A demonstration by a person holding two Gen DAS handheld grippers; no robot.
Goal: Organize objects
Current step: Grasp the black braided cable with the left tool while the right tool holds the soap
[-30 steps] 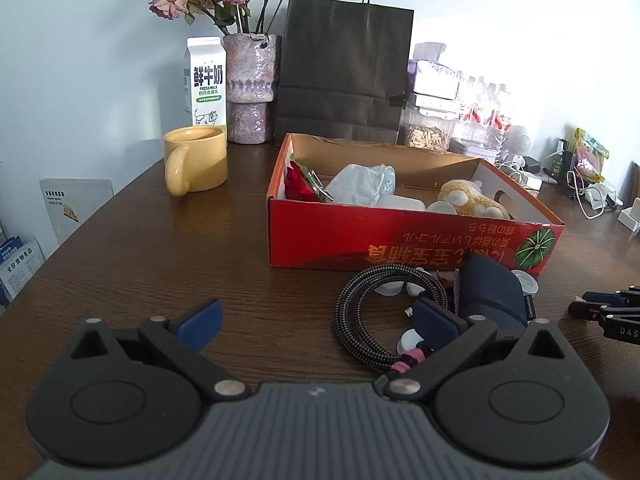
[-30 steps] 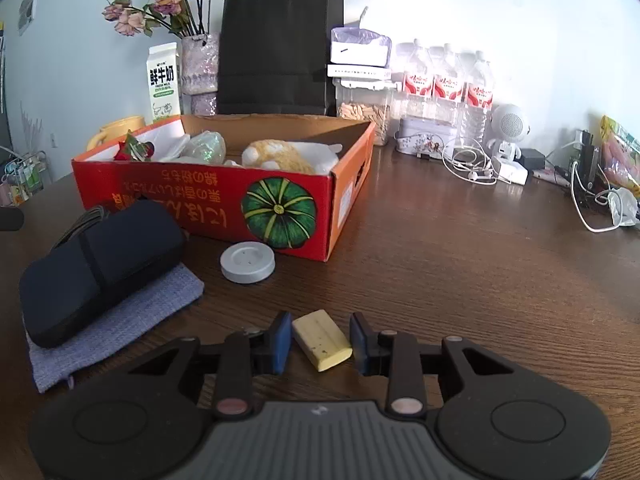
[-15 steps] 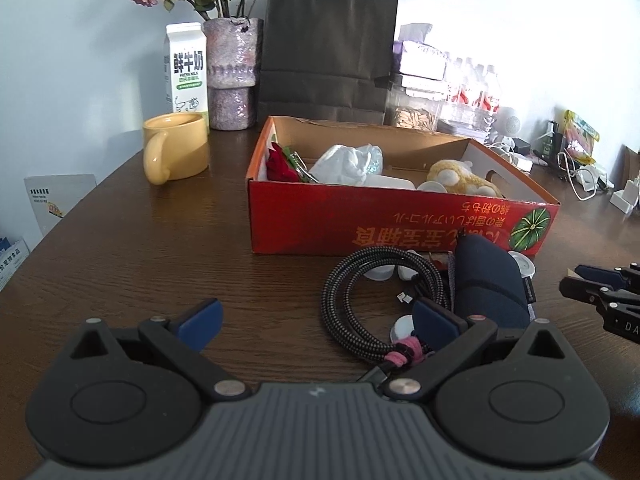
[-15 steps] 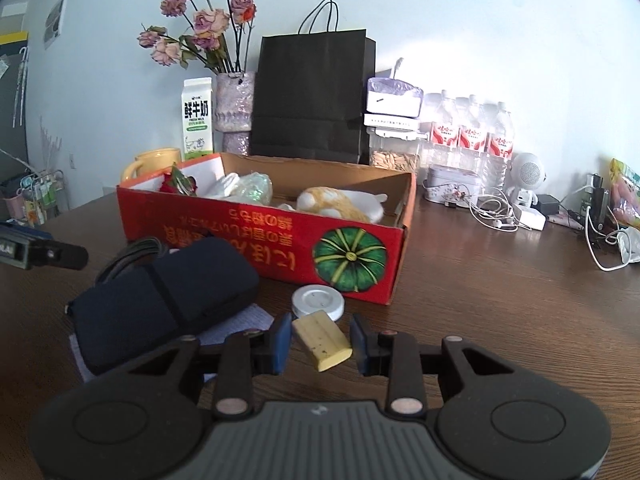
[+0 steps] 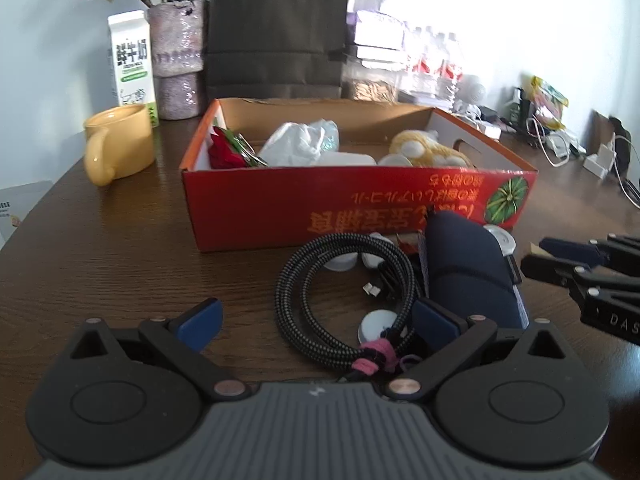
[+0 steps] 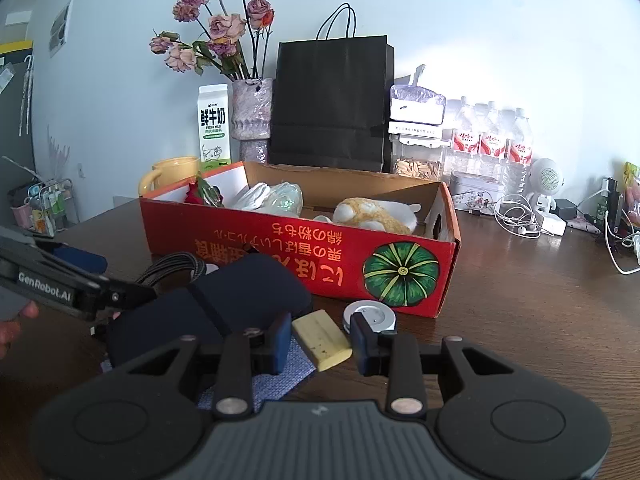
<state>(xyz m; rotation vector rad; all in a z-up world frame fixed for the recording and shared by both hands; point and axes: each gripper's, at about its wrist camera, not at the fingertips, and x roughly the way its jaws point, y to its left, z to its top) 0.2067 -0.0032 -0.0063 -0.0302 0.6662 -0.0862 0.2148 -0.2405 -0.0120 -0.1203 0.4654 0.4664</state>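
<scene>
A red cardboard box (image 5: 360, 208) (image 6: 304, 256) on the brown table holds a red flower, a crumpled plastic bag and a yellow plush toy (image 6: 372, 216). My right gripper (image 6: 322, 338) is shut on a yellow block (image 6: 322, 338) and holds it above the table, just in front of the box. My left gripper (image 5: 320, 318) is open, low over a coiled black braided cable (image 5: 344, 292). A dark blue pouch (image 5: 468, 272) (image 6: 224, 308) lies on a blue cloth next to the cable. The right gripper shows in the left wrist view (image 5: 560, 256).
A yellow mug (image 5: 120, 144), a milk carton (image 5: 132, 64), a vase of dried flowers (image 6: 252, 108) and a black paper bag (image 6: 332, 100) stand behind the box. Water bottles (image 6: 492, 140) and chargers sit at the back right. A white round lid (image 6: 370, 314) lies by the box.
My right gripper has lifted the yellow block off the table and carried it toward the box. My left gripper has moved forward over the cable and stayed open.
</scene>
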